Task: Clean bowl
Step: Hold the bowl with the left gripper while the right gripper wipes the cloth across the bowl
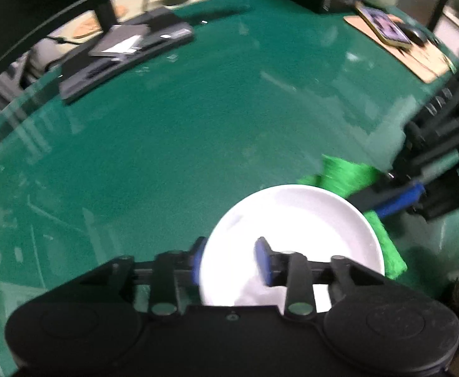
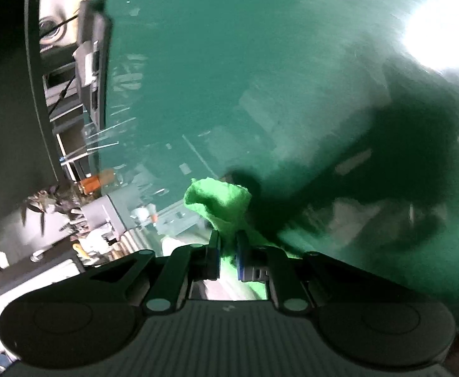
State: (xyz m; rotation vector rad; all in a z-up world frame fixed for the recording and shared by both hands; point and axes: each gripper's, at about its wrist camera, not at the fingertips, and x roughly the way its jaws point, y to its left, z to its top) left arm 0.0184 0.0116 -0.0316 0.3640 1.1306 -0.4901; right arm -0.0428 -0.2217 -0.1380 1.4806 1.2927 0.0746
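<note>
A white bowl [image 1: 292,220] sits low in the left wrist view on the green glass-topped table [image 1: 182,141]. My left gripper [image 1: 231,260] straddles its near rim, with one blue pad outside the wall and the other inside, shut on the bowl. A bright green cloth [image 1: 345,172] hangs against the bowl's far right rim and trails down its right side. My right gripper [image 1: 396,198] comes in from the right and is shut on that cloth. In the right wrist view the cloth [image 2: 220,201] bunches out ahead of the right gripper [image 2: 227,251]. The bowl is hidden there.
Black flat devices [image 1: 125,53] lie at the table's far left. At the far right, a phone [image 1: 386,26] and a mouse [image 1: 414,34] rest on a wooden board [image 1: 424,62]. The table's left edge [image 2: 103,125] runs past shelves of clutter.
</note>
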